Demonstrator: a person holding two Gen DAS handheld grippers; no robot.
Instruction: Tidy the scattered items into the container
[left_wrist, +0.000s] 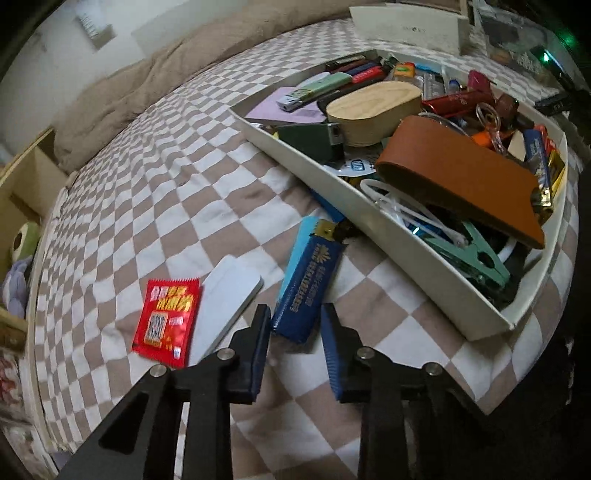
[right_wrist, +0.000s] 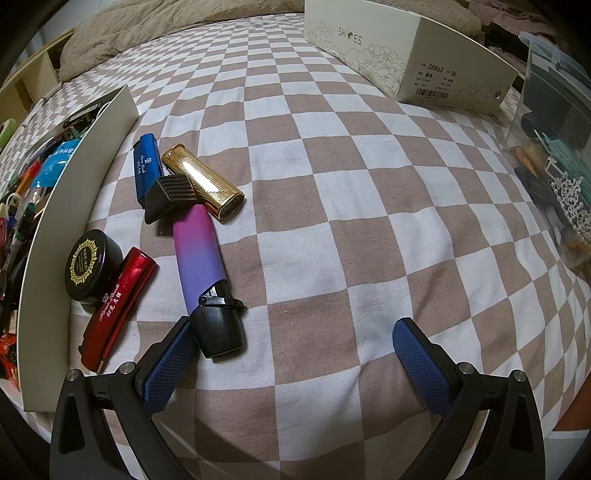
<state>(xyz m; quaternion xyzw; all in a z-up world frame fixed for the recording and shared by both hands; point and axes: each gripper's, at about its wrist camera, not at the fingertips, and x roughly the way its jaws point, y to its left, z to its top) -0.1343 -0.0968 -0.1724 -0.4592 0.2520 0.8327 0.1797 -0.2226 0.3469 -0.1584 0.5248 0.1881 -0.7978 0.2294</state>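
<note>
My left claw (left_wrist: 295, 328) hung narrowly parted, gripping nothing, the blue lighter (left_wrist: 308, 284) just ahead of its tips and the container (left_wrist: 369, 206) beyond to the right. I judged I should widen, straddle its short sides, then lift. My right claw (right_wrist: 291, 354) gaped wide, empty.

Red packet's (left_wrist: 167, 317) print — blurred; container's (right_wrist: 79, 206) contents half-hidden.

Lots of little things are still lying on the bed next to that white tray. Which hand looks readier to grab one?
Probably the left. The left gripper is open with the blue lighter just ahead between its fingers, close beside the tray. The right gripper is open too, but the purple lighter lies at its left finger, off-centre.
</note>
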